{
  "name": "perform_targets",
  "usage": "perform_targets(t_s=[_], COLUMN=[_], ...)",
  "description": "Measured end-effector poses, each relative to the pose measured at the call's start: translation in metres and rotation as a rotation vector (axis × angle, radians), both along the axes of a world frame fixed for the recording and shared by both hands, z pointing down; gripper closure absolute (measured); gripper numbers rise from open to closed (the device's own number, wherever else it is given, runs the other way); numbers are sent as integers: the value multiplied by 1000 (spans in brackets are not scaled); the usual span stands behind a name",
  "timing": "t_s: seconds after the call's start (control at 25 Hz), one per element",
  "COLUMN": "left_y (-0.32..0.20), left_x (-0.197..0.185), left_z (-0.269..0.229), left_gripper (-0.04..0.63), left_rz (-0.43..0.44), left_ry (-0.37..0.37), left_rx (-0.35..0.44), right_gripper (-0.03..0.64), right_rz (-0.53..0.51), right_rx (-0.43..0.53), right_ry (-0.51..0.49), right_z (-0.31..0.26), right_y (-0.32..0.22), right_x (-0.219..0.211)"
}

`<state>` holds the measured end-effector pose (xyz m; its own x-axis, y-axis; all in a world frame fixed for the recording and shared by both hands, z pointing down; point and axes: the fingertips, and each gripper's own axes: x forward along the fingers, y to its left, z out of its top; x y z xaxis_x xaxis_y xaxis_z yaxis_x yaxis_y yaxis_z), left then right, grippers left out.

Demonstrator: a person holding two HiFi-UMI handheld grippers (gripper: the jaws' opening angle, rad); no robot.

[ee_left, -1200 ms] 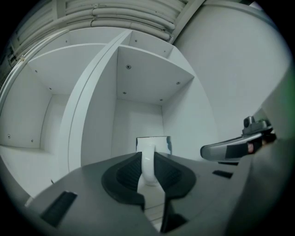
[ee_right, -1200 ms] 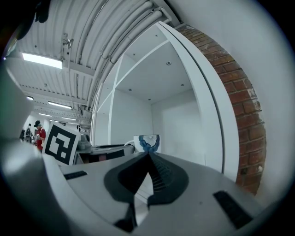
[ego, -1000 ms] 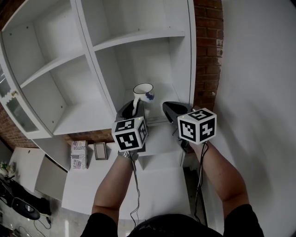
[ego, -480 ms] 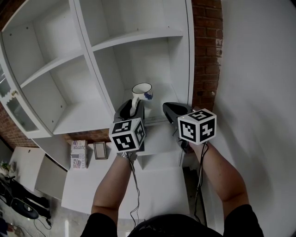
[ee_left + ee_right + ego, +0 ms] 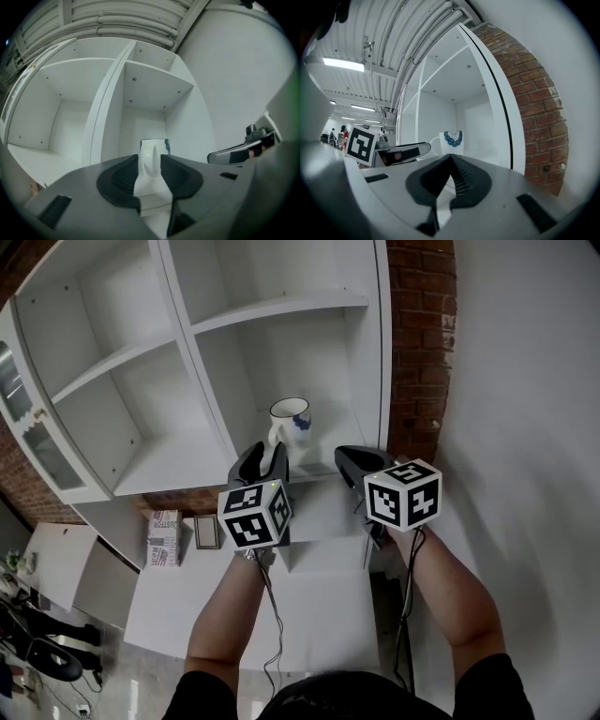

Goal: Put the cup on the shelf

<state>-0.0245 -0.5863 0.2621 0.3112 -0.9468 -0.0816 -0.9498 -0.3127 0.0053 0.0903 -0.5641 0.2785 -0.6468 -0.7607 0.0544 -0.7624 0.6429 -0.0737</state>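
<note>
The cup (image 5: 291,423) is white, with a blue pattern on one side and a white curved handle. It stands on the lower board (image 5: 323,454) of the right column of a white shelf unit (image 5: 187,352). It is upright, so its long axis is vertical and the mouth opens to the top. The handle points out of the shelf, toward the left gripper (image 5: 265,454). The blue pattern is turned toward the right gripper (image 5: 345,454).

The cup is somewhat back from the front edge of the board. It is between the middle divider (image 5: 211,381) and the right side panel (image 5: 382,381), touching neither of them. There is free room on both sides of the cup and also above it, up to the next board (image 5: 281,310). A brick wall (image 5: 422,334) is just beside the right side panel.

The left fingers (image 5: 122,176) have just been opening and are now spread wide. The handle is between them, but they do not clamp it. The right fingers (image 5: 461,180) are closed together at the tips and hold nothing. They are level, near the front edge of the same board, on the right of the cup.
</note>
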Motion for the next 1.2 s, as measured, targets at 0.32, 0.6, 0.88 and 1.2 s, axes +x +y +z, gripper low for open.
perform_targets(t_s=[0.32,0.6,0.88,1.2], left_y=[57,114,154,191], left_x=[-3,-19,-41,-70], left_z=[8,16,22,32], left_gripper=[471,565,590,591], left_rz=[-37,-86,-86,-36], left_ry=[-9,-23,-6,1], left_rx=[-15,-21,-34,-61], right_gripper=[617,617,617,617], right_rz=[-45,-97,-112,-87], right_rx=[-11,-1,29,22], right_ry=[-7,15,50,34], right_z=[6,17,21,20], right_y=[40,84,114,149], right_x=[1,-13,-29,-54])
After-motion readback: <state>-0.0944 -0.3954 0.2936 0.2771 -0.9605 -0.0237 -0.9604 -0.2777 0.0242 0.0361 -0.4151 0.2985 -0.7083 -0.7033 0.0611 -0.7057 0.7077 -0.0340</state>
